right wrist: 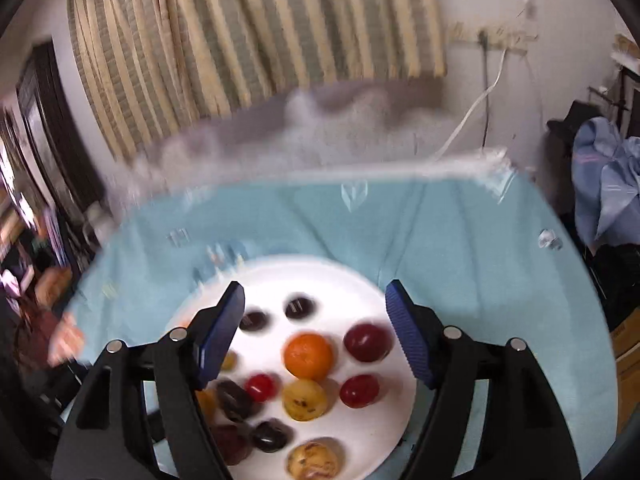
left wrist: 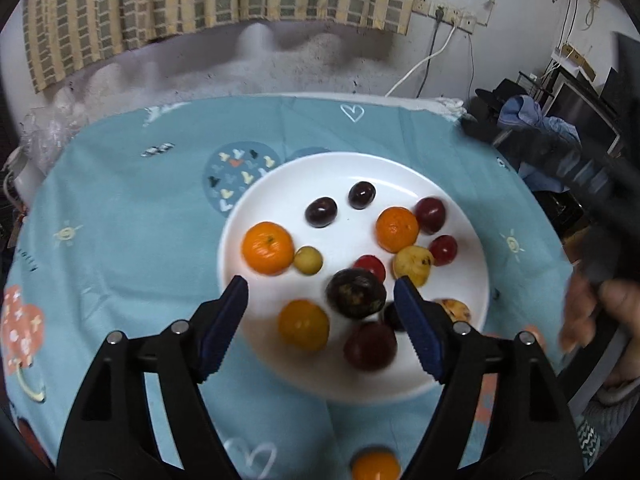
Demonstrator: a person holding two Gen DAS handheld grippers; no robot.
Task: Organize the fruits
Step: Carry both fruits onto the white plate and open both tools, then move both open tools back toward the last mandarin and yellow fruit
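A white plate [left wrist: 280, 184] on a light blue tablecloth [left wrist: 120, 208] holds several fruits: oranges [left wrist: 267, 247], dark plums [left wrist: 355, 293], red fruits [left wrist: 430, 215] and yellow spotted fruits [left wrist: 413, 265]. My left gripper [left wrist: 321, 290] is open and empty, hovering above the plate's near side. In the right wrist view the plate [right wrist: 348, 284] shows an orange [right wrist: 308, 355], red fruits [right wrist: 367, 342] and yellow fruits [right wrist: 304, 399]. My right gripper [right wrist: 312, 294] is open and empty above the plate. That view is blurred.
One orange [left wrist: 375, 465] lies on the cloth off the plate at the near edge. The other hand and its dark gripper body [left wrist: 592, 184] are at the right. A curtain [left wrist: 200, 0] and wall sockets [left wrist: 448, 14] stand behind the table. Clothes [right wrist: 608, 176] are heaped at the right.
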